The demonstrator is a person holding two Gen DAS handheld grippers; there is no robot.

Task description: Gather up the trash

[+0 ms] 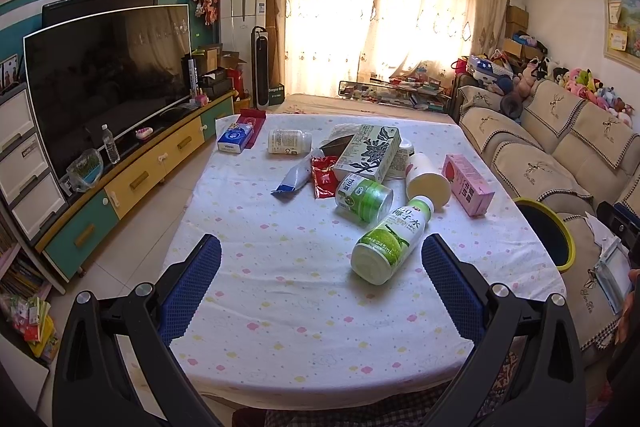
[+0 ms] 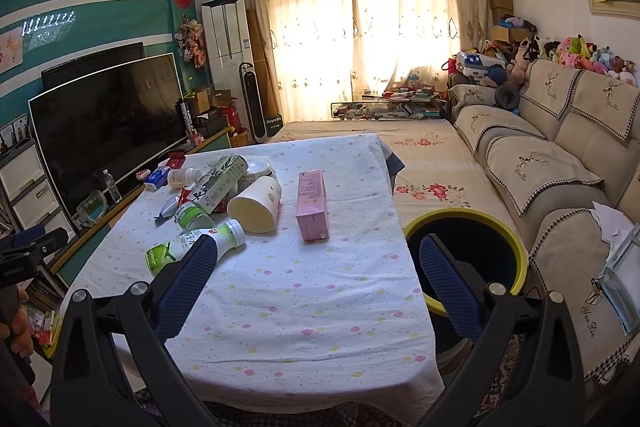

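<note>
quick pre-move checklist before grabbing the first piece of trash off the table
1. Left gripper open and holding nothing: ok.
2. Right gripper open and holding nothing: ok.
3. Nearest target, the green coconut water bottle, lies on its side apart from the left gripper, with clear cloth in front of it: ok.
4. Yellow-rimmed bin stands beside the table on the sofa side, mouth open: ok.
5. Pink carton lies alone, free of the pile: ok.
6. Whether the bottle is empty: cannot tell.
</note>
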